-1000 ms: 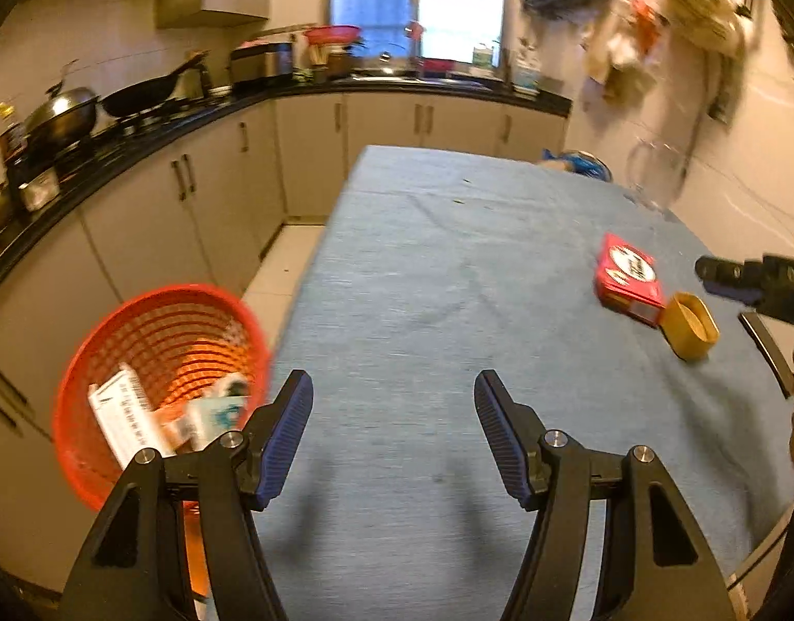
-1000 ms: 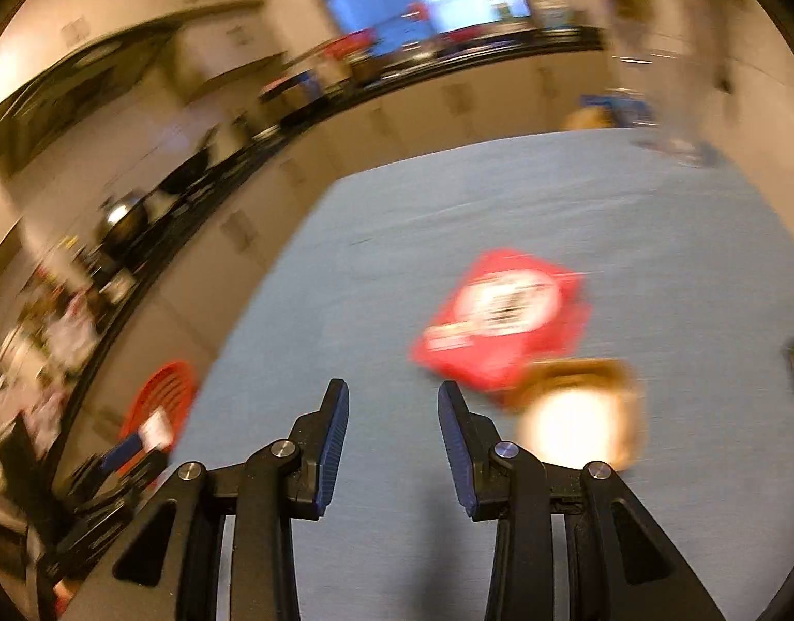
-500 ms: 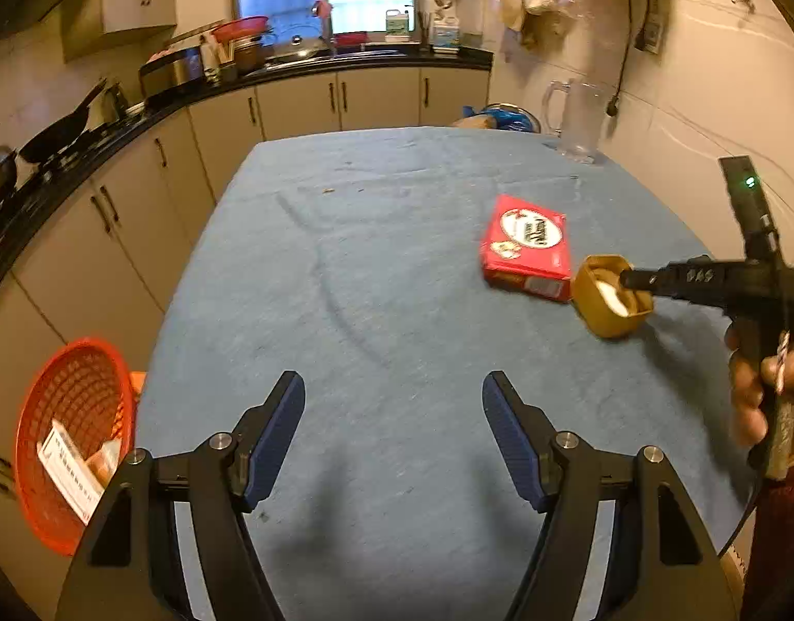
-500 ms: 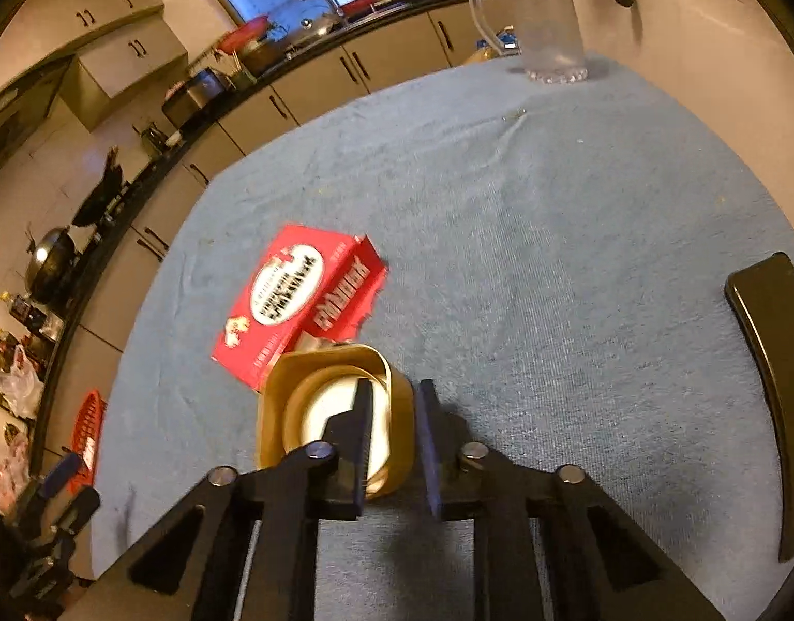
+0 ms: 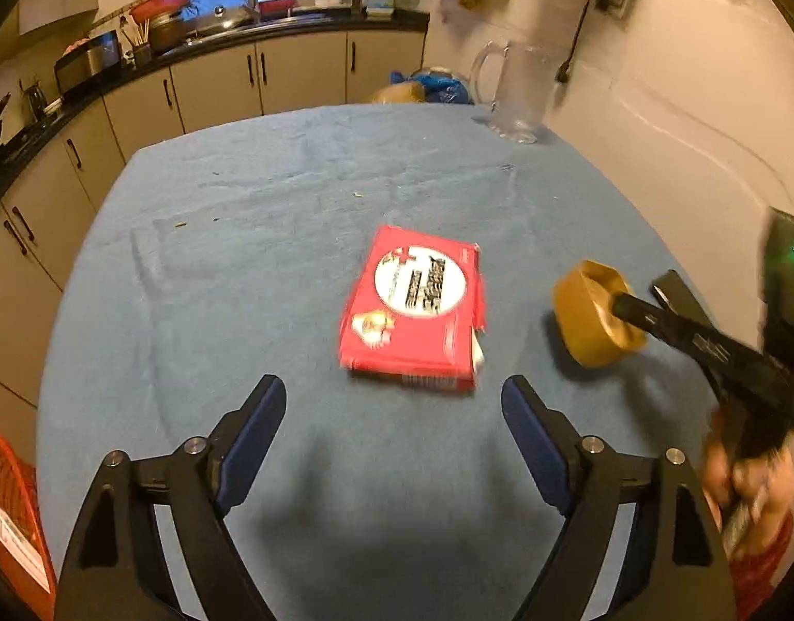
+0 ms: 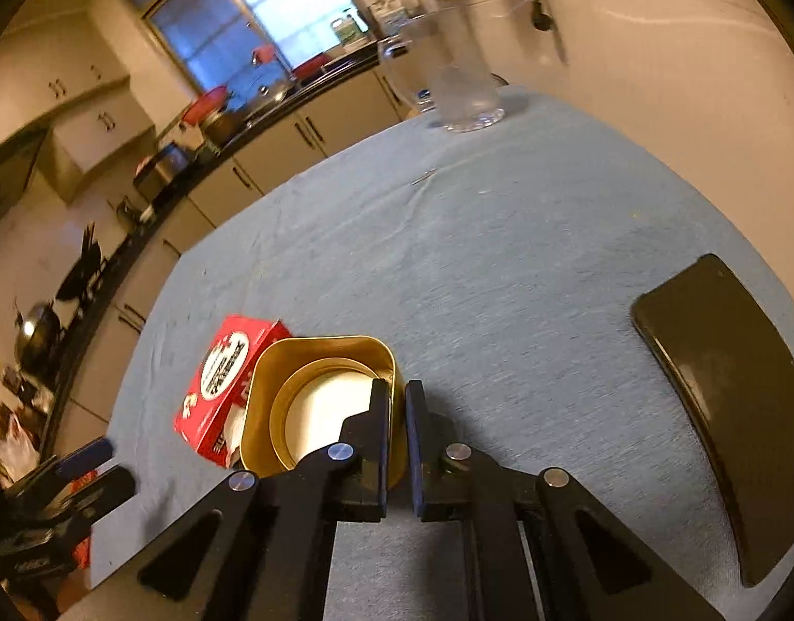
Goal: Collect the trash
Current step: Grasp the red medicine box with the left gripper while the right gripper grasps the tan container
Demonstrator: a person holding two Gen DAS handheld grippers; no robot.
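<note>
A red box [image 5: 417, 310] with a round white label lies flat on the blue tablecloth [image 5: 272, 217]. My left gripper [image 5: 394, 414] is open and empty, just short of the box. My right gripper [image 6: 397, 403] is shut on the rim of a gold cup [image 6: 314, 403] and holds it tilted, lifted off the cloth, right of the red box [image 6: 226, 367]. The gold cup [image 5: 593, 321] and the right gripper [image 5: 624, 305] also show in the left wrist view. An orange basket [image 5: 9, 517] with trash in it stands off the table's left edge.
A glass jug [image 5: 515, 93] stands at the table's far right corner. A black flat object [image 6: 728, 398] lies on the cloth to the right. Kitchen cabinets and counter [image 5: 200, 77] run along the left and far side. A wall is close on the right.
My left gripper swung right from the basket toward the red box. My right gripper closed on the gold cup's rim and lifted it off the cloth.
</note>
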